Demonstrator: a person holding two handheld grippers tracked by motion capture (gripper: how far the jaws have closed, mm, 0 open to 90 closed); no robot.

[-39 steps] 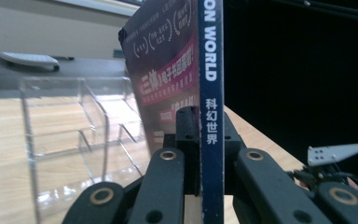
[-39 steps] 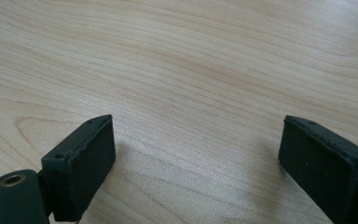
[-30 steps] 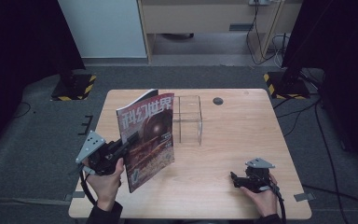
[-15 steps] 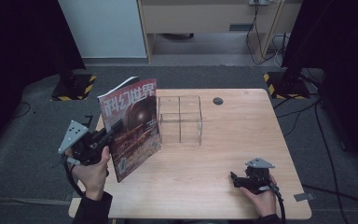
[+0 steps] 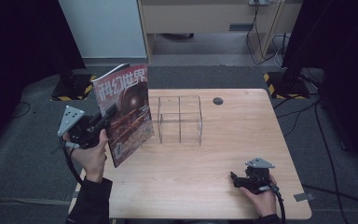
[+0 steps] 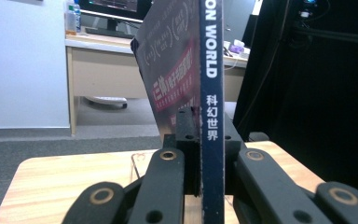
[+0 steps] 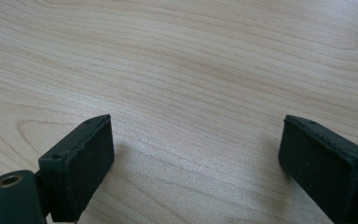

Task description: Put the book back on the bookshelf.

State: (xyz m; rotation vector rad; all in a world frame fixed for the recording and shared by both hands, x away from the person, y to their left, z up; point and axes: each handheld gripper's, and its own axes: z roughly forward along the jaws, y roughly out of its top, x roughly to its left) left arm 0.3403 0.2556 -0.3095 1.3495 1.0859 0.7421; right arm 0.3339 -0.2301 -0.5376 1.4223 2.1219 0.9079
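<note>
I lift the magazine [image 5: 123,112] clear of the worktop [image 5: 205,186] with my left tool [image 5: 103,120], which stays clamped on its spine edge; a second ago the cover stood close against the left wall of the clear acrylic organiser [image 5: 179,119], and now it hangs higher and farther left of that organiser, so I judge I am lining it up to drop into one of the slots. My right tool [image 5: 237,179] rests near the front of the worktop, well right of the organiser and below it, its jaws standing apart over bare wood in the right gripper view. The left gripper view shows the blue spine [image 6: 212,116] pinched upright between the black jaws, which the high view cannot resolve, while the high view alone gives the gap between magazine and organiser.
</note>
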